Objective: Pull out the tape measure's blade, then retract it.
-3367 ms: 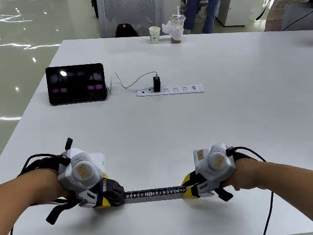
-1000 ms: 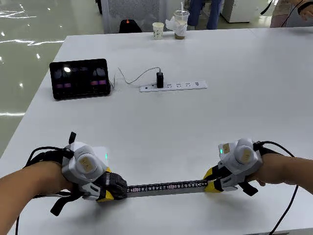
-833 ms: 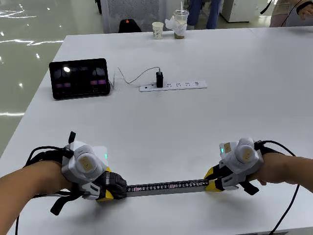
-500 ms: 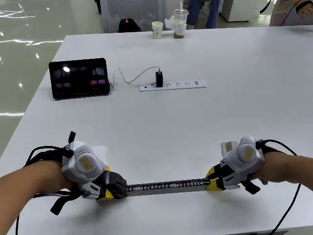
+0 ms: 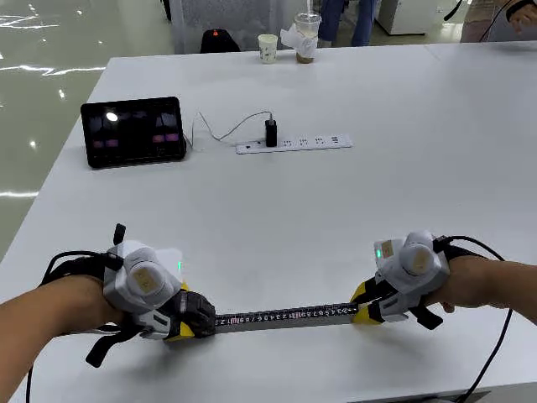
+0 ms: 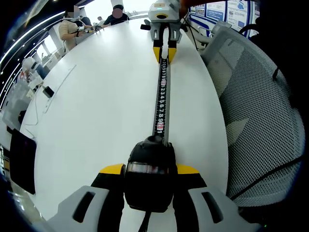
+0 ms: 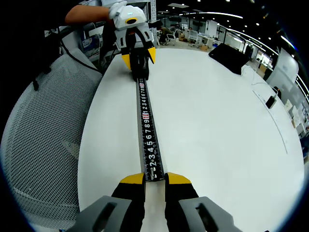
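The black tape measure case [image 5: 195, 316] [image 6: 149, 171] sits on the white table [image 5: 336, 210] near its front edge, and my left gripper [image 5: 178, 317] [image 6: 150, 170] is shut on it. Its dark blade [image 5: 285, 316] [image 6: 162, 92] [image 7: 146, 128] with white numbers lies drawn out to the right along the table. My right gripper [image 5: 362, 306] [image 7: 154, 178] is shut on the blade's end. In the left gripper view the right gripper [image 6: 165, 48] appears at the far end of the blade; in the right gripper view the left gripper [image 7: 138, 60] and the case [image 7: 139, 66] lie at the far end.
A dark tablet [image 5: 132, 131] stands at the back left. A white power strip [image 5: 294, 143] with a black plug and cable lies mid-table. Two cups [image 5: 285, 42] stand at the far edge. A mesh chair [image 6: 251, 96] is beside the table's front edge.
Since 3.4 s ago my right gripper has moved right, drawing the blade out longer. Over the last second the grippers have held about still.
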Tool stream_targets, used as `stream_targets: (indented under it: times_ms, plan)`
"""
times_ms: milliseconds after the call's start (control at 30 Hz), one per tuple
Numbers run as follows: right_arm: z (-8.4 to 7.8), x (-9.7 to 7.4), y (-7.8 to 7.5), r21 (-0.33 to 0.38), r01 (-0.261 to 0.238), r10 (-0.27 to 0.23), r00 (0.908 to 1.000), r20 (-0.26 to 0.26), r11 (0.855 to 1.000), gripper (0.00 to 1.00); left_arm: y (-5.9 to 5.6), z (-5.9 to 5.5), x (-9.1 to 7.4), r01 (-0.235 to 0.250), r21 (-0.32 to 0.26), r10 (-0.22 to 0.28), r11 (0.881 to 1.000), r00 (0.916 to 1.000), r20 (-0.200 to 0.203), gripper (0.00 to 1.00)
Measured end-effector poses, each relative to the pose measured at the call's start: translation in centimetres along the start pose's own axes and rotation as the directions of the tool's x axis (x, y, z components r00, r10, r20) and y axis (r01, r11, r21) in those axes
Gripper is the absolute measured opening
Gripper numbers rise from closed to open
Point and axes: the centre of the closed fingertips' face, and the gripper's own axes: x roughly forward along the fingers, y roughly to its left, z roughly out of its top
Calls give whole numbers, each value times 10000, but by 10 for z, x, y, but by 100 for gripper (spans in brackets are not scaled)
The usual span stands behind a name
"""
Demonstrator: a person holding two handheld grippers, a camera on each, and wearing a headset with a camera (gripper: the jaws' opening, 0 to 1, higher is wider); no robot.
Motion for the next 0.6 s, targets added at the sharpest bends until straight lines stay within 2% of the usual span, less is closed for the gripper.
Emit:
stream_targets:
  times_ms: [233, 433, 600]
  plan:
    - [-1, 0, 1, -592, -52, 13, 9978, -658, 9982, 12, 1, 0, 1, 62, -225, -66, 9997, 9998, -179, 34]
    - [-2, -1, 0, -531, 42, -81, 9973, -728, 9986, 13, -1, 0, 0, 70, -160, -74, 9998, 9997, -243, 34]
    - [-1, 0, 0, -768, 83, -153, 9957, -919, 9970, 13, 0, -1, -4, 90, -148, -94, 9999, 9996, -268, 35]
